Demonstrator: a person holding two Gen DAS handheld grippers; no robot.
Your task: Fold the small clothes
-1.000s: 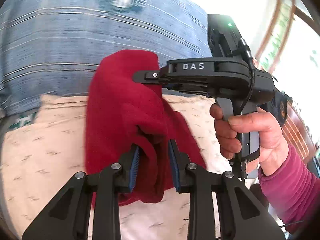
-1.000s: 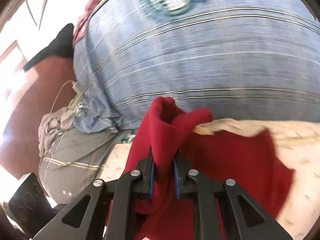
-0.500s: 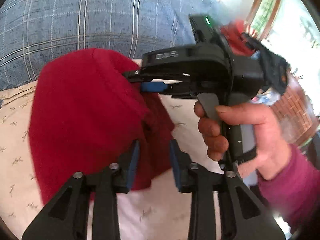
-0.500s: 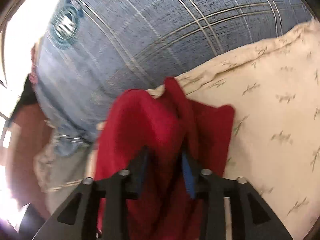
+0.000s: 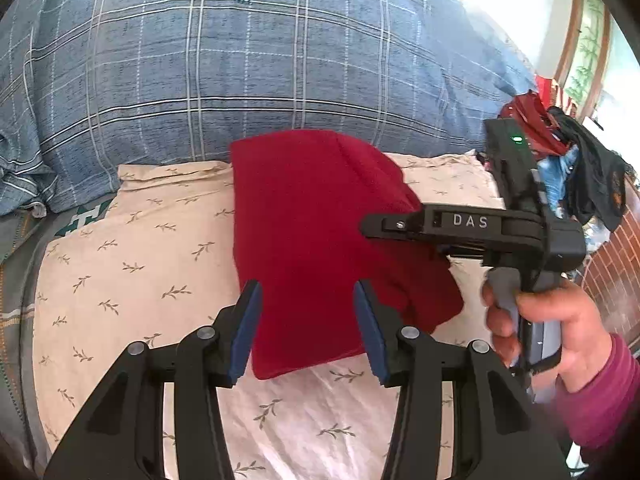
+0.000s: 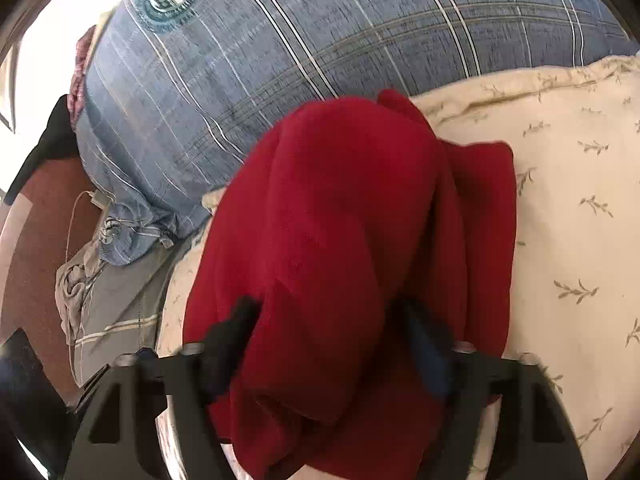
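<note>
1. We are looking at a folded red garment (image 5: 320,240) lying on a cream leaf-print pillowcase (image 5: 140,264) — its far edge is touching the blue plaid pillow (image 5: 240,72).
2. Our left gripper (image 5: 308,316) is opening, its blue pads apart and clear of the cloth (the garment's near edge is showing between them).
3. Our right gripper (image 6: 328,340) is closing — a bunched fold of the garment is sitting between its blurred fingers, and we cannot tell whether they are pressing on it.
4. A hand (image 5: 560,336) in a magenta sleeve is gripping that gripper's handle.
</note>
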